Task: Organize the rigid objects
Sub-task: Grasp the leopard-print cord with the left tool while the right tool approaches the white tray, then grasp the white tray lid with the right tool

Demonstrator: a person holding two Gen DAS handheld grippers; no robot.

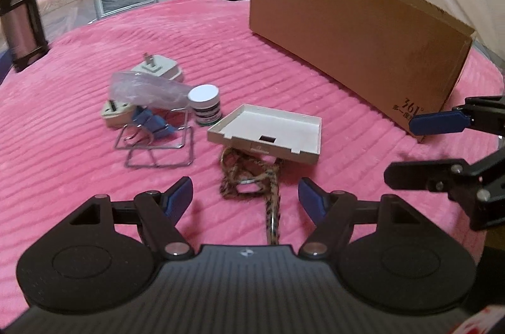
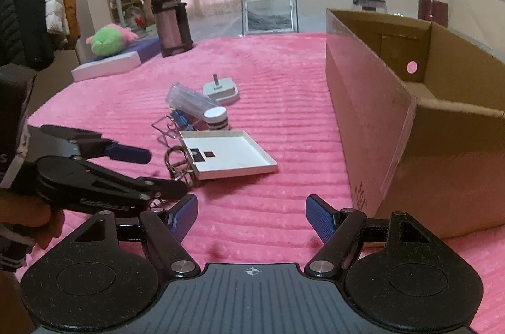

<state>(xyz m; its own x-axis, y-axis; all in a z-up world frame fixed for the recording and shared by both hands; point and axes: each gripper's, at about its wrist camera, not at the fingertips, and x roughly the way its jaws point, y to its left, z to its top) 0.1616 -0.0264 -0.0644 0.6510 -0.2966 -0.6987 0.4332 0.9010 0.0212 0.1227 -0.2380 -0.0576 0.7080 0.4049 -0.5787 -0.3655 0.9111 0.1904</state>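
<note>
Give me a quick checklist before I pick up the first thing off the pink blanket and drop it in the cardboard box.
1. Left gripper open and empty: ok.
2. Right gripper open and empty: ok.
3. Cardboard box open on top, with room inside: ok.
4. White tray free to lift: not ok, one edge rests on the patterned cord.
5. Small jar clear of its neighbours: not ok, the plastic bag and binder clips crowd it.
6. White plug reachable: cannot tell, it lies behind the pile.
</note>
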